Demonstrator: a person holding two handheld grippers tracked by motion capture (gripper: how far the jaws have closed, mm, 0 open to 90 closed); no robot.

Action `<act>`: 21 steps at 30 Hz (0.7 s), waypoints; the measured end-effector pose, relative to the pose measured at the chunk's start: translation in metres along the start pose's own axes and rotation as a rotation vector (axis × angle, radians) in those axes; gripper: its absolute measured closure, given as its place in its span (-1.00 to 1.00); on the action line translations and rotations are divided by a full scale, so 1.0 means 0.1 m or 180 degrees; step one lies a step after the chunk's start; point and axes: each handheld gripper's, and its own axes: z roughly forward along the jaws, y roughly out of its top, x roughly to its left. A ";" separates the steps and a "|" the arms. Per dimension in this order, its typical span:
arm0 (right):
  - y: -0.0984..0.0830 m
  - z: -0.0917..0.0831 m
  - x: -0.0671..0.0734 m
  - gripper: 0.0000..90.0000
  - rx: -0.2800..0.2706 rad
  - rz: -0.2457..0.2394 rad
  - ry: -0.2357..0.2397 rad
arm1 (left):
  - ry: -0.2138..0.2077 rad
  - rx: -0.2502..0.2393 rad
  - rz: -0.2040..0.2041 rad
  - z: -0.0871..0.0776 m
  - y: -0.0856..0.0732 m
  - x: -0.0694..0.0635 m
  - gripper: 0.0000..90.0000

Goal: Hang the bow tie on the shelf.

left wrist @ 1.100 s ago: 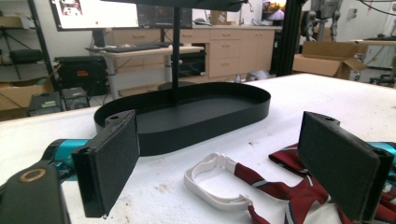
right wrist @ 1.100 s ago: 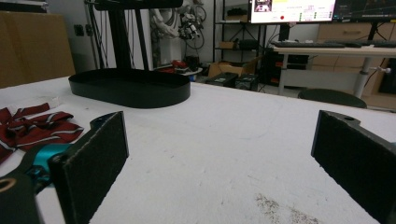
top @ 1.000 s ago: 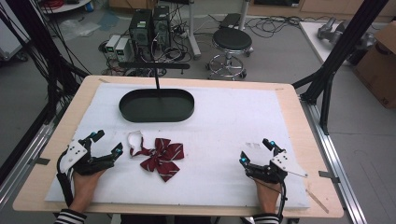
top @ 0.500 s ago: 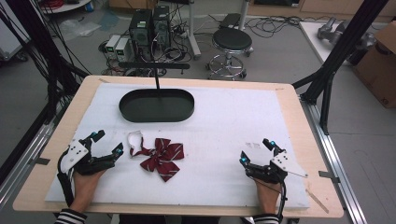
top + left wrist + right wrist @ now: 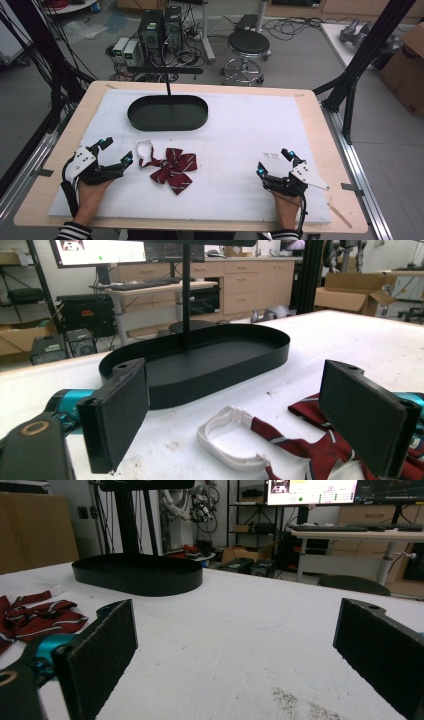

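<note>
Nothing had moved since the earlier frames. High view: left gripper (image 5: 116, 151) and right gripper (image 5: 274, 161) rested on the table (image 5: 310, 107), jaws spread, empty. Bow tie (image 5: 172, 167) lay just beside the left gripper, near the tray (image 5: 167, 113). Left gripper view: the bow tie's white clip (image 5: 230, 437) lay between the spread jaws. Right gripper view: bare white mat (image 5: 240, 645) lay between the spread jaws.

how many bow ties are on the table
1. The red striped bow tie lies on the white mat, near the person's side of the black oval tray and just beside the open left gripper. Nothing looks hidden in the tray.
</note>
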 end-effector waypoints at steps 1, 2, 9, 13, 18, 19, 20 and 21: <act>0.00 0.00 0.00 -0.94 0.0002 -0.0002 -0.0002 | -0.0006 0.0022 0.0021 0.01 0.03 0.00 -0.70; 0.00 0.00 0.00 -0.94 0.0001 -0.0008 0.0001 | -0.0003 0.0041 0.0045 0.01 0.06 0.00 -0.70; 0.00 0.00 0.00 -0.94 -0.0003 -0.0020 0.0009 | -0.0015 0.0342 0.0143 0.09 0.28 0.09 -0.70; 0.00 0.00 0.00 -0.94 0.0004 -0.0008 0.0010 | -0.0065 0.0554 0.0218 0.17 0.39 0.13 -0.70; 0.00 0.00 0.00 -0.94 0.0001 0.0002 0.0011 | -0.0112 0.0802 0.0235 0.27 0.49 0.19 -0.69; 0.00 0.00 0.00 -0.94 -0.0006 -0.0010 0.0007 | -0.0115 0.0855 0.0264 0.29 0.50 0.20 -0.68; 0.00 0.00 0.00 -0.94 -0.0005 -0.0003 0.0007 | -0.0111 0.0899 0.0292 0.30 0.51 0.21 -0.68; 0.00 0.00 0.00 -0.94 -0.0005 -0.0005 0.0008 | -0.0109 0.0942 0.0310 0.32 0.53 0.22 -0.68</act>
